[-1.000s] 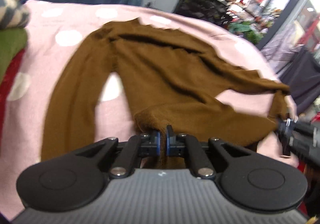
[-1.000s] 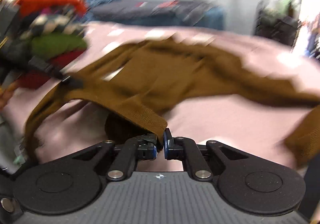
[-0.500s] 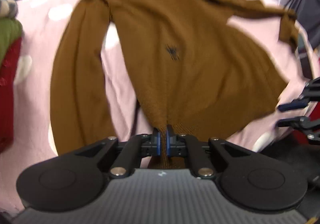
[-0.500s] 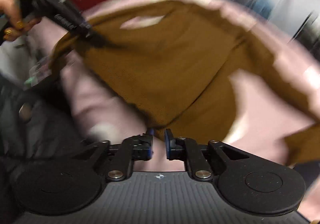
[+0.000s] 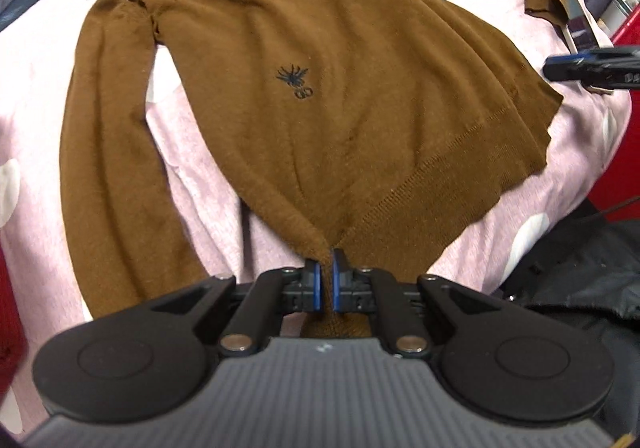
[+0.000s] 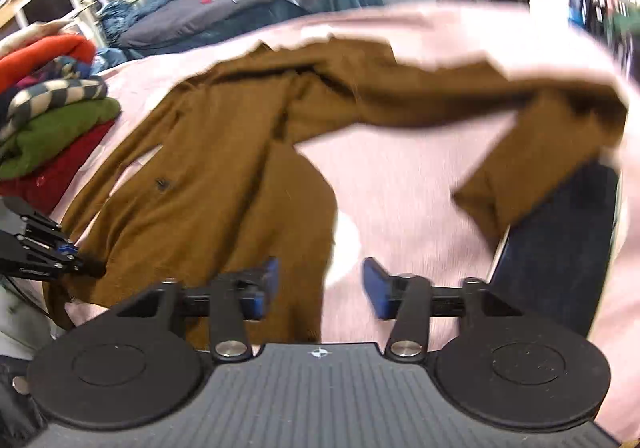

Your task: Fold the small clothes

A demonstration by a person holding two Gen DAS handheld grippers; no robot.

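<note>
Left gripper (image 5: 326, 280): blue-padded fingers (image 5: 316, 284) pressed together on the near hem corner of the sweater (image 5: 320, 87). Fabric bunches into a peak at the pinch, and a strip of ribbed hem hangs down behind the pads.

Sweater: brown fine knit, matte, ribbed band along the bottom edge, small dark embroidered insect logo (image 5: 293, 76) mid-chest. It lies mostly flat, front up, on a pink fuzzy cover (image 5: 208, 151) with white dots; hem nearest the left gripper, collar at the far end. One sleeve (image 5: 108, 151) runs straight down alongside the body, with a gap of pink between them. Other sleeve stretches out to the far right, cuff folded back near the cover's edge.

Right gripper (image 6: 318, 282): fingers spread wide apart, gripping nothing. Its left pad (image 6: 269, 280) sits over the sweater's right hem edge; its right pad (image 6: 376, 282) is over bare pink cover. Whether the pads touch fabric I can't tell, since the frame is motion-blurred. In the right wrist view the left gripper shows at far left, at the sweater's opposite hem corner.

Further back, left side: stack of folded clothes (image 6: 56, 119) in red, green, striped and orange knits, sitting on the pink cover, well apart from the sweater body. A dark flat object (image 6: 560, 248) lies under the far cuff at the right edge.
</note>
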